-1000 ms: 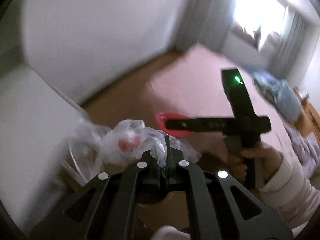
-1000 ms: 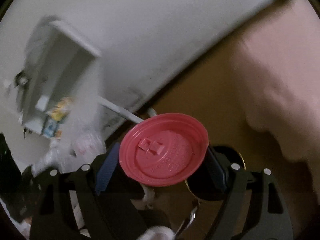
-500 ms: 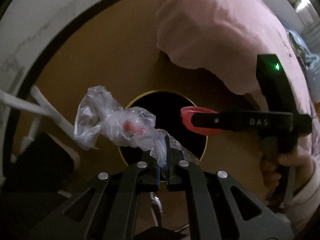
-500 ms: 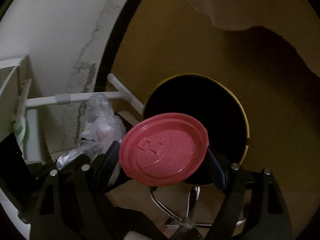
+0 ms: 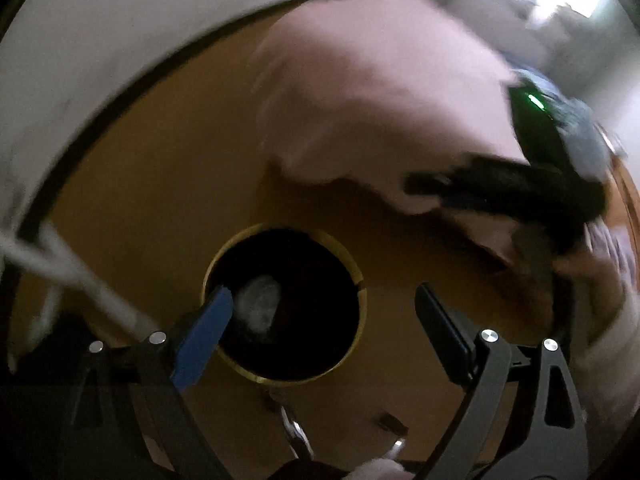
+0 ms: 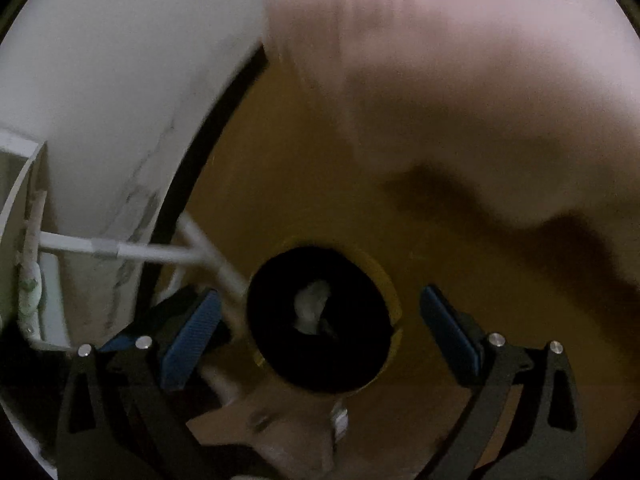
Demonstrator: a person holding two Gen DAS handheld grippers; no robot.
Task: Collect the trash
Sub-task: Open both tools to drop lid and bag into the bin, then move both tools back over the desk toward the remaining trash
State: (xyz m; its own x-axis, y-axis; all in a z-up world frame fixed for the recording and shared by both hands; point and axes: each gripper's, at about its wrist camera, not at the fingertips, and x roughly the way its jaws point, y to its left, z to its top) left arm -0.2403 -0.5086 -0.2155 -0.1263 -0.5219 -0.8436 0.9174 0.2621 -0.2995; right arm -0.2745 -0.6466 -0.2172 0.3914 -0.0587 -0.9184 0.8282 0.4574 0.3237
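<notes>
Plenty of bare brown floor around the round bin, with its thin yellow rim and dark inside. White wall close by on one side, with a black strip along the bottom. Big pink blanket hanging down near the other side. White pipes running right up to the bin's edge.

Left gripper pointing down over the bin, jaws just opened wide, nothing between them. Crumpled clear plastic bag lying down inside the bin, pale and wrinkly, just past the blue pad.

Right gripper also over the bin, jaws just opened wider, nothing between them. Something pale and crumpled deep in the dark hole, too blurry to tell more. No red lid to be seen in either view.

Only in the left view: the right gripper seen from the side, black with a small green light, held by a hand in a light sleeve, all smeared. Only in the right view: a white shelf edge beside the wall.
</notes>
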